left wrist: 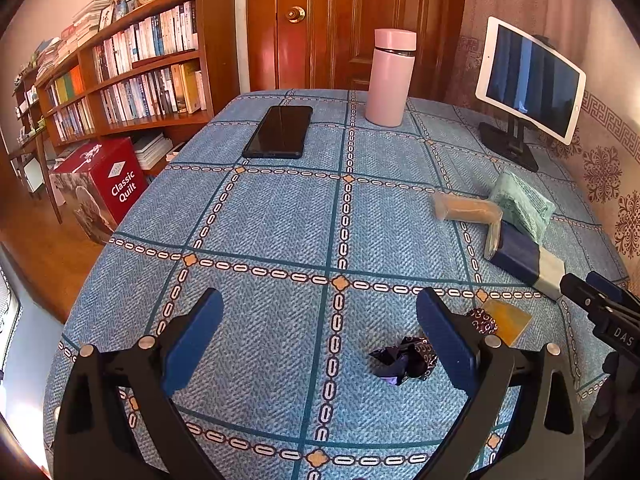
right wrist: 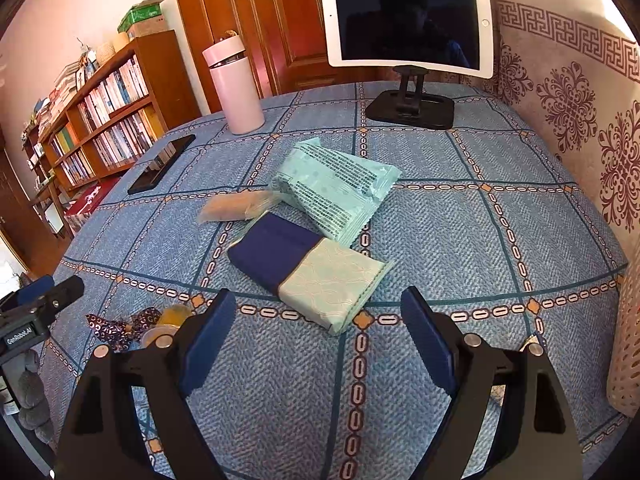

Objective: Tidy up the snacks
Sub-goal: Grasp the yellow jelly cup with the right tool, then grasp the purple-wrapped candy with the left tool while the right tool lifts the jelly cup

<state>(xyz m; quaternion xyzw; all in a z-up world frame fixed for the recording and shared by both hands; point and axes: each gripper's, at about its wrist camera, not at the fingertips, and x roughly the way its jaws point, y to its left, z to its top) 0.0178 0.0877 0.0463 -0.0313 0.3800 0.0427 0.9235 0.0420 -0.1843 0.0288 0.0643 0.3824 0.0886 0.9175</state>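
Observation:
My left gripper stands open over the blue checked tablecloth; a dark purple candy wrapper lies between its fingers, close to the right one, untouched. A small yellow packet lies just beyond that finger. My right gripper is also open, with nothing between its pads; a navy-and-pale-green snack pack lies right ahead of it. Behind that pack lie a mint-green wrapped pack and a tan biscuit pack. The purple wrapper and a yellow candy show at the left in the right wrist view.
A pink flask and a black phone are at the table's far side. A white tablet on a black stand sits at the back right. A pale perforated basket is at the right edge. Bookshelf beyond the left edge.

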